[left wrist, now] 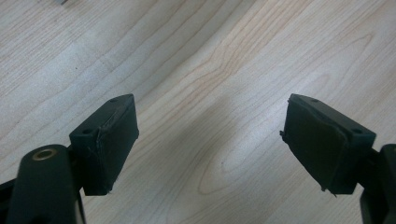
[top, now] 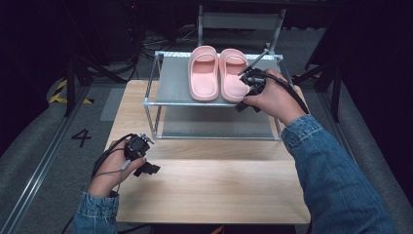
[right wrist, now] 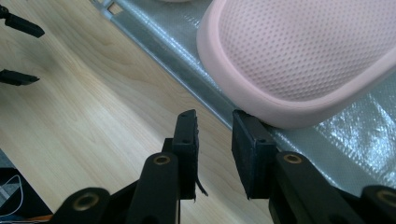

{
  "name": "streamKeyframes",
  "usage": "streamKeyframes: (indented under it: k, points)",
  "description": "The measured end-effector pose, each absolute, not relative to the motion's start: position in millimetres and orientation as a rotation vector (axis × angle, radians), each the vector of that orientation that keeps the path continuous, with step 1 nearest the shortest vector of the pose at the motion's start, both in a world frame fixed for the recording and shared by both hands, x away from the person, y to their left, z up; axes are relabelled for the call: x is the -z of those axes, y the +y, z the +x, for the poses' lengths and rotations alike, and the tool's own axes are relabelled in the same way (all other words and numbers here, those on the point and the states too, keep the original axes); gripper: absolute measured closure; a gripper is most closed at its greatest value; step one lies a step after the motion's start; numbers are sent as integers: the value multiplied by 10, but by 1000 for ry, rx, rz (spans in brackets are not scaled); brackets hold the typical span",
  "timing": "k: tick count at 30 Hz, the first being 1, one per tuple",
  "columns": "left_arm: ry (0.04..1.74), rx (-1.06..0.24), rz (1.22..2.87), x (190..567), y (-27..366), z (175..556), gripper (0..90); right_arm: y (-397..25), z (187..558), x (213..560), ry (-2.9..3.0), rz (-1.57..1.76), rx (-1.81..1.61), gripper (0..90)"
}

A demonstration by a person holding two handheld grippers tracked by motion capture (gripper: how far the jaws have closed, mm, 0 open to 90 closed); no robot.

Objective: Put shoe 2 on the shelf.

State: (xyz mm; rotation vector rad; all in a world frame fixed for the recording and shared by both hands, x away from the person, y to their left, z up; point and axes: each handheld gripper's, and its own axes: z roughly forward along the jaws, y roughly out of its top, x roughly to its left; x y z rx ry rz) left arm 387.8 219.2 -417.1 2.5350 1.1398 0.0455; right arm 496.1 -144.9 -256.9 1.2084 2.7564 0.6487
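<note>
On the shelf point(top: 175, 83): two slippers point(top: 203, 73) | right gripper point(right wrist: 214, 135) jaws narrowly apart, empty | left gripper point(left wrist: 210, 144) jaws wide.

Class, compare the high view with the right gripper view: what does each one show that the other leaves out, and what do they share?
High view alone: both pink slippers, the left slipper whole, the two-tier metal rack, and denim sleeves.

Right gripper view alone: the dotted texture of the slipper's footbed, and the right gripper with jaws slightly apart, empty, beside the heel.

Both: the right slipper, the wooden table, the shelf's grey surface.
</note>
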Motion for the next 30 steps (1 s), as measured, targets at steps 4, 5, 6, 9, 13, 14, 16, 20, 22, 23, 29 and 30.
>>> streamKeyframes:
  k: [4,5,6,9,13,14,16,20,22,23,29,30]
  points:
    - [1143,-48,2534,4169,2212,3877,188,-1405,5001,2604,2773,1214,-649,707]
    - [1140,-50,2537,4170,2215,3880,188,-1385,5005,2618,2778,1213,-643,704]
    - [1141,-50,2537,4171,2214,3883,188,-1377,5007,2625,2780,1211,-640,699]
    - [1133,-46,2542,4176,2199,3897,188,-1355,4998,2625,2780,1199,-648,684]
    - [1132,-37,2542,4178,2175,3904,188,-1363,4979,2626,2773,1195,-665,664]
    - [1124,-41,2548,4176,2169,3909,188,-1382,4960,2625,2764,1193,-681,651]
    - [1126,-39,2544,4180,2163,3908,188,-1406,4938,2620,2753,1191,-702,637]
    - [1121,-38,2551,4180,2155,3915,187,-1505,4834,2572,2713,1182,-751,614]
    - [1122,-40,2553,4185,2158,3906,187,-1564,4783,2545,2704,1170,-764,606]
    - [1123,-35,2551,4185,2162,3900,187,-1592,4756,2533,2699,1168,-771,604]
    - [1139,-45,2541,4178,2213,3854,188,-1758,4596,2522,2681,1144,-808,586]
    - [1143,-51,2535,4183,2225,3842,187,-1787,4568,2529,2683,1141,-812,584]
